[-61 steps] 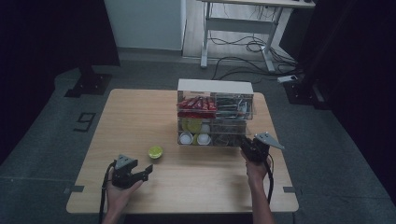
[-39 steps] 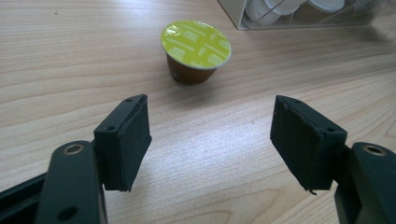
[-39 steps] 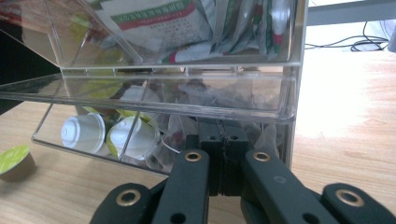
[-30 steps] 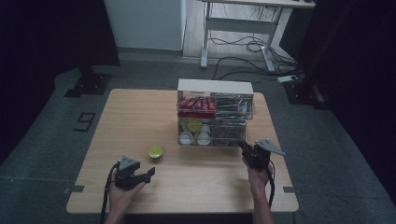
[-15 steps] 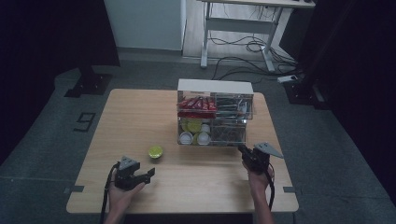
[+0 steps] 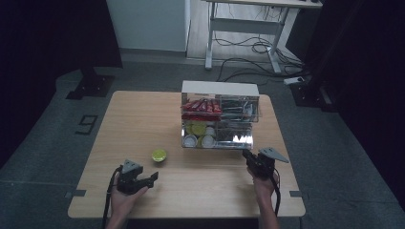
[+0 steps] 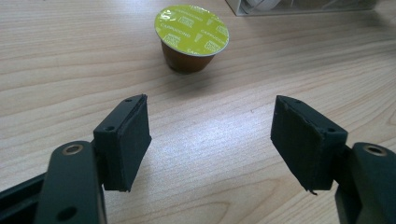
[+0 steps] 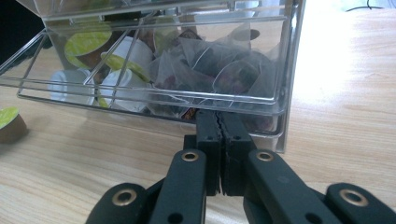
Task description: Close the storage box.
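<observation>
My left claw (image 7: pixel 210 140) hangs low over the counter (image 6: pixel 143 119), jaws spread wide with nothing between them. Straight ahead of it sits the pod (image 7: pixel 192 37), green foil lid up, upright on the wood, a little beyond the pads and still untouched. In the high view the pod (image 6: pixel 159 155) stands alone near the middle of the counter, just left of the organizer (image 6: pixel 219 114) and apart from it.

My right claw (image 8: pixel 219 140) is pressed fully together, holding nothing that I can see, its tips right at the near edge of the drawer (image 8: pixel 154 60). That lower drawer looks slid out toward me, with tea bags on the right and more pods, green and white lids, in its left compartments.

So my read: the drawer is open, which counts as the first part done. What is left is the real work: close the left claw on the loose pod, carry it right, drop it among its fellows, then push the drawer shut.
</observation>
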Demonstrator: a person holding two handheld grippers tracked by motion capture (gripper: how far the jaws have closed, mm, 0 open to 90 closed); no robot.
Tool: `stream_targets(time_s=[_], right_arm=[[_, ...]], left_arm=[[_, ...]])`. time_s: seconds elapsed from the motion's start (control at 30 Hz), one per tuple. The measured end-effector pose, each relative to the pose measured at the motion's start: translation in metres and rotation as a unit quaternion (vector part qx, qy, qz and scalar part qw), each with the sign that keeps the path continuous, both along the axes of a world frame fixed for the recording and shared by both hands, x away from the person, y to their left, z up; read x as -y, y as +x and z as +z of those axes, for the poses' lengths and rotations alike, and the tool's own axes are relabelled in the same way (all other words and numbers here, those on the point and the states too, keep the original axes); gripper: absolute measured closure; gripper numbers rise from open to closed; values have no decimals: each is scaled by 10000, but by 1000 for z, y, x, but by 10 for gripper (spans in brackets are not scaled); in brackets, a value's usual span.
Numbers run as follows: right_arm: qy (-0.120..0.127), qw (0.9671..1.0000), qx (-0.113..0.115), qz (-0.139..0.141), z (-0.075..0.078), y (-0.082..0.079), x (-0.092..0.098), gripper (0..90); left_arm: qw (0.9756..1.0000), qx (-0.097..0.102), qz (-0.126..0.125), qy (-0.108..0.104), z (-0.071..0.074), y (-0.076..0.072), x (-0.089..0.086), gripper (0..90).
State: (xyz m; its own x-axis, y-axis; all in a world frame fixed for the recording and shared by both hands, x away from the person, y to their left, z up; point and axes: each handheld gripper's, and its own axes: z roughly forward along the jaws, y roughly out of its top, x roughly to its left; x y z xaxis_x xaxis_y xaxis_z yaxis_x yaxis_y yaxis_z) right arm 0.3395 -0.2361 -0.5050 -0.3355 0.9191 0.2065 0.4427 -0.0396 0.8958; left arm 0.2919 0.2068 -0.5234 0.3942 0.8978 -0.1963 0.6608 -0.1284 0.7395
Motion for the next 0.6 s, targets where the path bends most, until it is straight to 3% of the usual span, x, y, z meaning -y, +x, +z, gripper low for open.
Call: stream_targets(time_s=[0.3,0.6], right_arm=[[-32,9997,-242,64,-7,2,-1,877],[31,9996,-151,222,-2,-1,-7,877]], left_arm=[[10000,-70,-26,22,-2,1,1,284],[10000,-78,-18,12,-2,1,1,284]])
